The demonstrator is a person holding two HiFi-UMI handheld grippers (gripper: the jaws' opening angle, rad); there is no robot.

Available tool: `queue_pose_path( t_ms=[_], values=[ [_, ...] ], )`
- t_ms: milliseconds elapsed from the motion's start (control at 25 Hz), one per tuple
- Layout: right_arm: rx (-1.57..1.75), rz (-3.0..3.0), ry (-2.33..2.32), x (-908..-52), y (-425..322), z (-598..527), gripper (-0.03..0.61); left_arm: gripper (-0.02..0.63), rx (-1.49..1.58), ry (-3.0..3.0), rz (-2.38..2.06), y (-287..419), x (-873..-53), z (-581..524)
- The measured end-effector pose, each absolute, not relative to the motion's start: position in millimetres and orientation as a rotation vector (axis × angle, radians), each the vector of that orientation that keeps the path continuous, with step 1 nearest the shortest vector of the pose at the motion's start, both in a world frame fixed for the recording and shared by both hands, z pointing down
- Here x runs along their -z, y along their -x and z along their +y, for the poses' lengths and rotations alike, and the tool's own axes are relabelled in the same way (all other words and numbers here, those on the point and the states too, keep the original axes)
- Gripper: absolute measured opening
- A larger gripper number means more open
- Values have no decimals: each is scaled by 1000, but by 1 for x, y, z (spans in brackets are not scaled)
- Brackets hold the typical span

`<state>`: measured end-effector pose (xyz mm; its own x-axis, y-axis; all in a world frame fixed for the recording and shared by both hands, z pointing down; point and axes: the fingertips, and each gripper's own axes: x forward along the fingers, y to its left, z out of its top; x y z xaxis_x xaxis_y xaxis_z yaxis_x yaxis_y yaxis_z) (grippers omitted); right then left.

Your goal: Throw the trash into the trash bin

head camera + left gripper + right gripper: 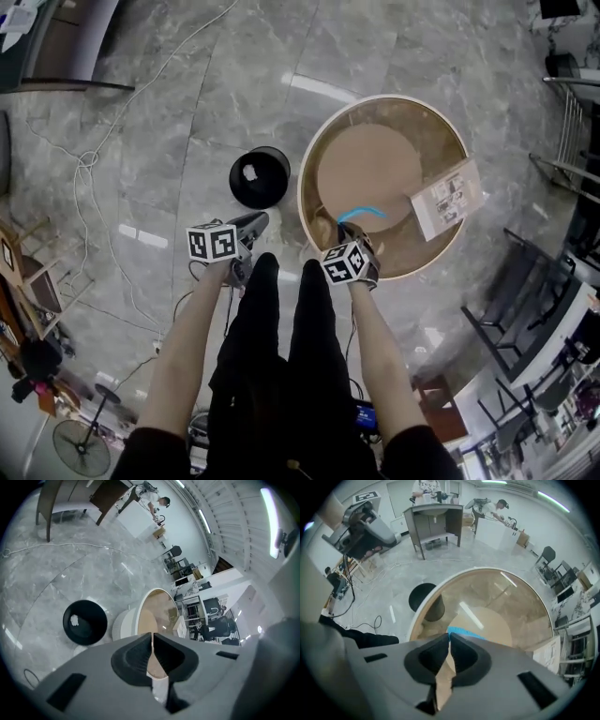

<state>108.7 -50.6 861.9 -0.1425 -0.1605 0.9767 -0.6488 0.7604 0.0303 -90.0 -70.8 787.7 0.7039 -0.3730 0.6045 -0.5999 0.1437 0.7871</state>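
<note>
Your left gripper (152,636) hangs over the floor with its jaws together and nothing in them. Just ahead of it, the black trash bin (274,184) stands on the floor beside the round table (375,97), with a white scrap (249,172) inside it. Your right gripper (449,641) points steeply down over the table's near edge, its jaws pinched on the end of a blue strip (366,212) that curves across the tabletop. A cardboard box (447,199) sits at the table's right edge.

bin (260,178) left of table (367,169), box (447,199) and strip (367,210) on table
</note>
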Motion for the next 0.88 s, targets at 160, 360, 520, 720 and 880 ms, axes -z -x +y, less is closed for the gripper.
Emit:
queue_pose_path(
  t_ms=[160, 360, 520, 720, 880],
  values=[
    [-421, -1799, -579, -828, -41, -60, 14, 14, -154, -1401, -808, 81, -774, -20],
    [-310, -1954, -418, -778, 64, -56, 14, 14, -118, -1285, -842, 111, -763, 50],
    [-239, -2033, -320, -755, 123, -56, 43, 14, -71, -1208, -933, 157, -759, 82],
    [-242, -2031, -265, -745, 140, -53, 155, 14, 14, -1150, -1068, 219, -762, 86],
    [-247, -1992, -280, -746, 119, -45, 149, 14, 66, -1133, -1124, 243, -765, 73]
  ],
)
